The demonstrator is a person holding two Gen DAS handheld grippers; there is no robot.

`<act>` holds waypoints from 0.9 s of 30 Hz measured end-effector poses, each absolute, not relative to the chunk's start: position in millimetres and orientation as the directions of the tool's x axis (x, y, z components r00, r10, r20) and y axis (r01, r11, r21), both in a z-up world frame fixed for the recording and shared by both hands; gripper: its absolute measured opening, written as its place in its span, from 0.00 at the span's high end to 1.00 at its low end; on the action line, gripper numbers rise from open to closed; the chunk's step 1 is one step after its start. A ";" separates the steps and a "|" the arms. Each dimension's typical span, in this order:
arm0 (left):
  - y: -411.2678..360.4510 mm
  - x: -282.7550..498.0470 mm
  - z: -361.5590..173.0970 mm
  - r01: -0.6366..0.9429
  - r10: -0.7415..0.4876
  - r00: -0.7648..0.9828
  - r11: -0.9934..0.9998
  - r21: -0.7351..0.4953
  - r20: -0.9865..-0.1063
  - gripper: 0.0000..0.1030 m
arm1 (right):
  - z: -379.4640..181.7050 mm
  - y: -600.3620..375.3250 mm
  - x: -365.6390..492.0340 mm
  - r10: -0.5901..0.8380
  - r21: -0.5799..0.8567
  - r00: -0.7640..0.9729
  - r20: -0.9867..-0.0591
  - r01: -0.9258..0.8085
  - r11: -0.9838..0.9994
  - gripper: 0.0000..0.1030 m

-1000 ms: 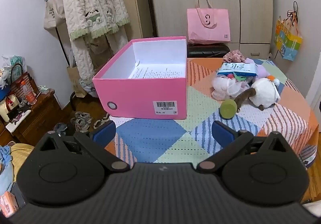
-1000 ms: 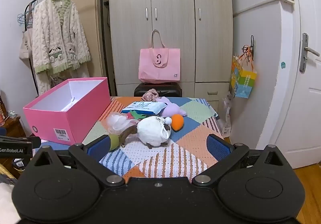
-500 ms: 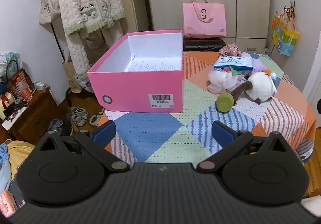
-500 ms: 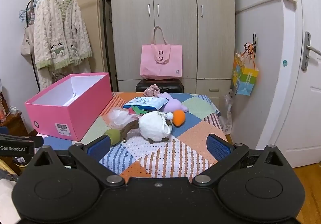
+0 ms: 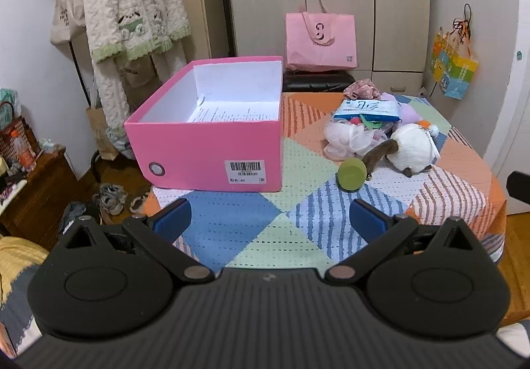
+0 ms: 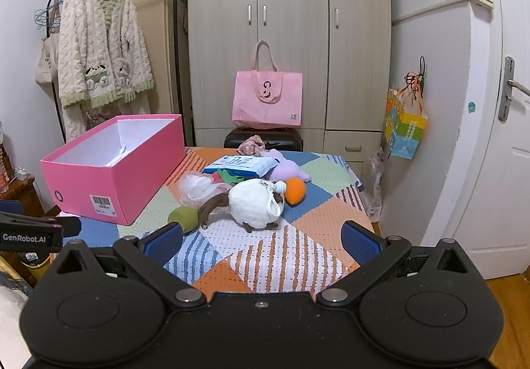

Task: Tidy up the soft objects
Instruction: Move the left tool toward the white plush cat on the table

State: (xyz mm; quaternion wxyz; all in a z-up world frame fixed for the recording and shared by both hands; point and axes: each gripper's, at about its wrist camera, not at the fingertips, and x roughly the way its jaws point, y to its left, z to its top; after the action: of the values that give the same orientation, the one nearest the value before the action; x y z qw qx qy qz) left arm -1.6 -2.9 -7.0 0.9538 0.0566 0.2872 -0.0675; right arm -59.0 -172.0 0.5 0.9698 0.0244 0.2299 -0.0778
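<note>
An open pink box (image 5: 212, 150) (image 6: 109, 183) with a printed sheet inside stands on the left of the patchwork table (image 5: 232, 236). To its right lies a pile of soft things: a white plush toy (image 5: 414, 150) (image 6: 255, 203), a green ball (image 5: 351, 175) (image 6: 184, 218), an orange ball (image 6: 294, 190), a white mesh puff (image 5: 344, 137), a blue-white tissue pack (image 5: 367, 109) and a purple plush (image 6: 285, 167). My left gripper (image 5: 270, 220) is open and empty over the table's near edge. My right gripper (image 6: 261, 241) is open and empty, short of the white plush.
A pink tote bag (image 5: 319, 41) sits on a black stool behind the table. A fleece jacket (image 5: 129, 5) hangs on a rack at the left. Wardrobe doors stand behind; a white door (image 6: 497, 137) is at the right. Shoes (image 5: 109, 200) lie on the floor.
Both grippers have drawn back and risen a little from the table, so the box and toys look farther off. Nothing on the table has moved.
</note>
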 end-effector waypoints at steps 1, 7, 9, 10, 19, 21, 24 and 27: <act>-3.4 -2.4 -7.0 0.165 -0.097 0.828 0.983 0.075 -0.553 0.00 | 0.5 -172.1 -59.1 -0.140 0.011 0.882 -0.449 0.162 0.987 0.00; -0.9 -4.0 -7.3 0.157 -0.098 0.832 0.986 0.063 -0.546 0.00 | 0.7 -173.2 -61.7 -0.144 0.010 0.883 -0.447 0.167 0.986 0.00; 1.6 -4.0 -7.3 0.146 -0.093 0.835 0.988 0.055 -0.543 0.00 | 1.1 -173.8 -62.3 -0.148 0.010 0.883 -0.445 0.170 0.985 0.00; 2.6 -3.6 -7.1 0.132 -0.083 0.839 0.990 0.054 -0.538 0.00 | 1.2 -174.5 -62.7 -0.149 0.010 0.883 -0.444 0.171 0.985 0.00; 17.5 2.5 -4.7 0.035 -0.014 0.863 0.999 0.032 -0.506 0.01 | -3.1 -183.3 -59.2 -0.184 0.012 0.874 -0.450 0.212 0.977 0.00; 19.3 2.8 -5.5 0.028 -0.008 0.859 0.999 0.030 -0.512 0.00 | -3.4 -185.6 -60.3 -0.184 0.017 0.874 -0.449 0.215 0.977 0.00; 20.2 2.1 -7.0 0.024 -0.002 0.852 0.999 0.035 -0.523 0.00 | -4.1 -187.6 -62.1 -0.182 0.024 0.876 -0.448 0.215 0.976 0.00; 18.0 -4.3 -7.5 0.036 0.001 0.857 0.997 0.062 -0.515 0.00 | -4.0 -187.3 -63.3 -0.188 0.023 0.876 -0.445 0.221 0.975 0.00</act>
State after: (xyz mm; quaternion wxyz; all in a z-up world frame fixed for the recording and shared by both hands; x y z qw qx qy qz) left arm -4.3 18.0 -7.5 0.9630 0.0350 0.2672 -0.0092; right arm -63.3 -187.3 -4.0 0.9677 0.0366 0.2259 -0.1058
